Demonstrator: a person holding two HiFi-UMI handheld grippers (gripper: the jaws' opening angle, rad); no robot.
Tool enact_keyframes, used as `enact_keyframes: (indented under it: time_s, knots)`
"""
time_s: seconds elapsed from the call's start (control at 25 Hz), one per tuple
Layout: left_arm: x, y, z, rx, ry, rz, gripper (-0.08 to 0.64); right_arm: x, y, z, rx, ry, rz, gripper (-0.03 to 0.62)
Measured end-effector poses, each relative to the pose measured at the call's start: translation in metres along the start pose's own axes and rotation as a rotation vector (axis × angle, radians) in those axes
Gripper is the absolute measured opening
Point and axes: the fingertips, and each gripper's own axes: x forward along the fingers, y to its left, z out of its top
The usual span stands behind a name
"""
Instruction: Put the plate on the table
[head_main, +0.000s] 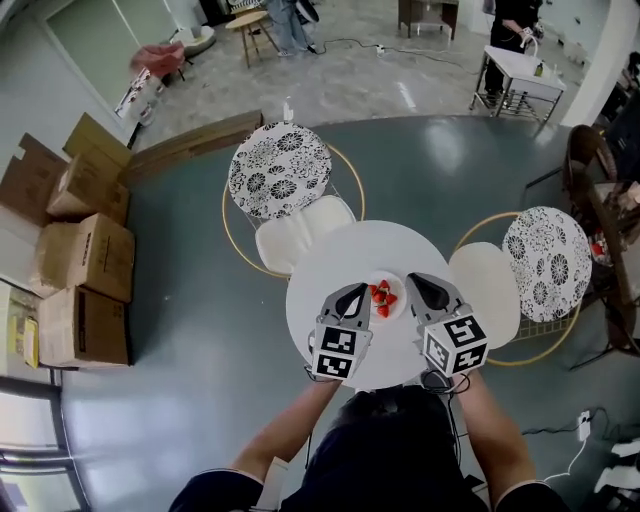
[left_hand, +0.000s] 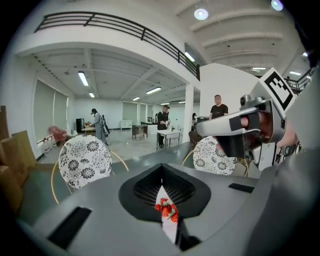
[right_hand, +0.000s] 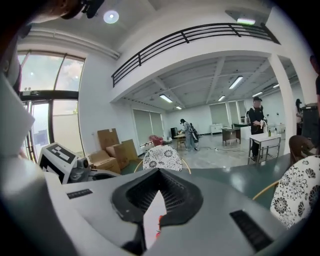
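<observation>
While the left gripper (head_main: 358, 290) pinched the one plate's (head_main: 391, 314) left rim, the right gripper (head_main: 415, 281) pinched its right rim, jaws narrowed onto it. It carried strawberries (head_main: 383, 295) above the single table (head_main: 340, 250), near two chairs (head_main: 280, 172) (head_main: 547, 263).

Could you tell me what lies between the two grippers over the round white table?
A small white plate of strawberries, clearest in the head view; the left gripper and right gripper each clamp an opposite edge of it.
</observation>
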Motion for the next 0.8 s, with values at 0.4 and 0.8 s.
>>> enact_keyframes:
  time_s: [0.4, 0.8]
  knots:
    - [-0.042, -0.041, 0.067, -0.126, -0.143, -0.079, 0.006, -0.011, 0.026, 0.059, -0.063, -0.084, 0.200, 0.003]
    - [-0.062, -0.066, 0.093, -0.191, -0.250, -0.091, 0.006, -0.041, 0.027, 0.080, -0.078, -0.150, 0.309, 0.003]
